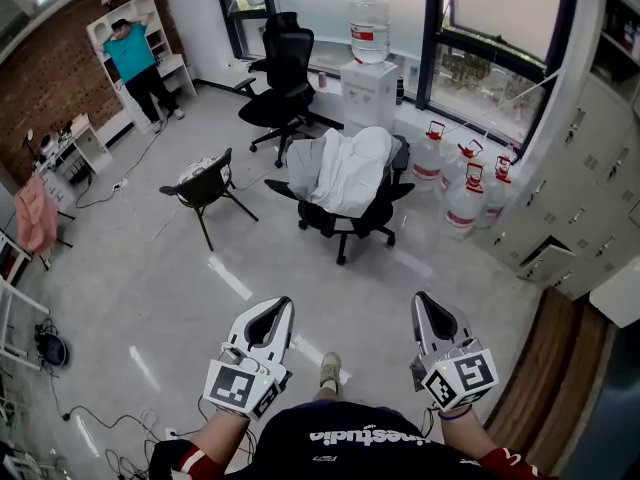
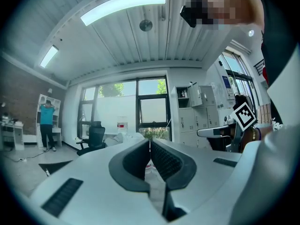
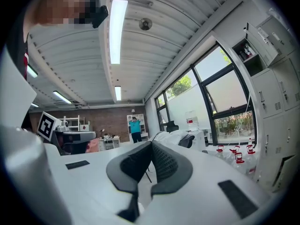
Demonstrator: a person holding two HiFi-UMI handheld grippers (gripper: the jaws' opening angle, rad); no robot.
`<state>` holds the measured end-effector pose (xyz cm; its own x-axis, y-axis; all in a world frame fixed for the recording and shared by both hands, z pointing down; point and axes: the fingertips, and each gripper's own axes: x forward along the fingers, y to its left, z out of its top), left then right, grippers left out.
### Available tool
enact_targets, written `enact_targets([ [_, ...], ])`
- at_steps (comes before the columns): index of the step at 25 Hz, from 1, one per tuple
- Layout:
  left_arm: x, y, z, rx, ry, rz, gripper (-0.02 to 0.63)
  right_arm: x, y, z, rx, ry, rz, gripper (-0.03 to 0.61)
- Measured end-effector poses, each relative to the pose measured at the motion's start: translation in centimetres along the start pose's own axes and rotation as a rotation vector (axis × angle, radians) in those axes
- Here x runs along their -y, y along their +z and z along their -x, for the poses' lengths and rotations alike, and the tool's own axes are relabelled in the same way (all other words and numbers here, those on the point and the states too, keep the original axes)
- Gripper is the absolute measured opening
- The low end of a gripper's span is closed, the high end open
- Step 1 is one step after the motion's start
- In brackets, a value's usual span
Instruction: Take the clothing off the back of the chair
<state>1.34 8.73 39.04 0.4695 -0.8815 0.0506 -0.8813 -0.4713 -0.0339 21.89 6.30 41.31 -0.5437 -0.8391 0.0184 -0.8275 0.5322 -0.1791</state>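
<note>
Head view: left gripper point(image 1: 279, 307) and right gripper point(image 1: 422, 299) are held side by side low in the frame, both pointing level toward the middle of the room. A shoe point(image 1: 329, 369) shows on the floor point(image 1: 150, 298) between them.

Left gripper view: left gripper point(image 2: 150, 142) has its jaws clenched, pads meeting at the tips, nothing between them. Right gripper view: right gripper point(image 3: 151, 144) is the same, jaws pressed together and empty.

Clothing point(image 1: 345, 168): a white garment draped over the back of the black chair point(image 1: 362, 222), hanging down over the seat. The chair stands mid-room, well apart from both grippers and straight ahead of them. Neither gripper touches the clothing. It also shows as a pale heap just above the jaw tips in the left gripper view point(image 2: 125, 136) and in the right gripper view point(image 3: 171, 136).

Surroundings:
- second chair point(image 1: 283, 76), black, behind the first, near the window.
- folding chair point(image 1: 205, 187) to the left of the task chair.
- water dispenser point(image 1: 369, 86) by the window, water jugs point(image 1: 463, 196) on the floor to its right.
- lockers point(image 1: 585, 173) along the right wall.
- person point(image 1: 136, 60) in a teal top at the far left, by white shelves.
</note>
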Motion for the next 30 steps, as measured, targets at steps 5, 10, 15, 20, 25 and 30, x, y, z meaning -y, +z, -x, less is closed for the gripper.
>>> enact_targets([
  [5, -4.8, 0.1, -5.0, 0.024, -0.011, 0.002, 0.025, 1.1, 0.5, -6.6, -0.008, 0.005, 0.018, 0.014],
  [10, -9.7, 1.0, -9.4, 0.029, -0.037, 0.021, 0.026, 1.7, 2.3, -13.2, -0.013, 0.001, 0.041, 0.014],
  [15, -13.9, 1.9, -12.8, 0.045, -0.068, 0.027, 0.026, 1.4, 3.2, -18.4, -0.015, -0.001, 0.052, 0.014],
  [20, -16.8, 2.1, -15.8, 0.051, -0.134, 0.045, 0.091, 1.6, 4.0, -22.3, -0.012, -0.041, 0.06, 0.014],
  [25, -18.8, 2.0, -18.3, 0.052, -0.198, 0.044, 0.157, 1.6, 4.7, -24.8, 0.006, -0.07, 0.078, 0.014],
  [30, -19.9, 1.7, -20.8, 0.037, -0.237, 0.048, 0.244, 2.2, 4.8, -26.1, 0.005, -0.1, 0.078, 0.014],
])
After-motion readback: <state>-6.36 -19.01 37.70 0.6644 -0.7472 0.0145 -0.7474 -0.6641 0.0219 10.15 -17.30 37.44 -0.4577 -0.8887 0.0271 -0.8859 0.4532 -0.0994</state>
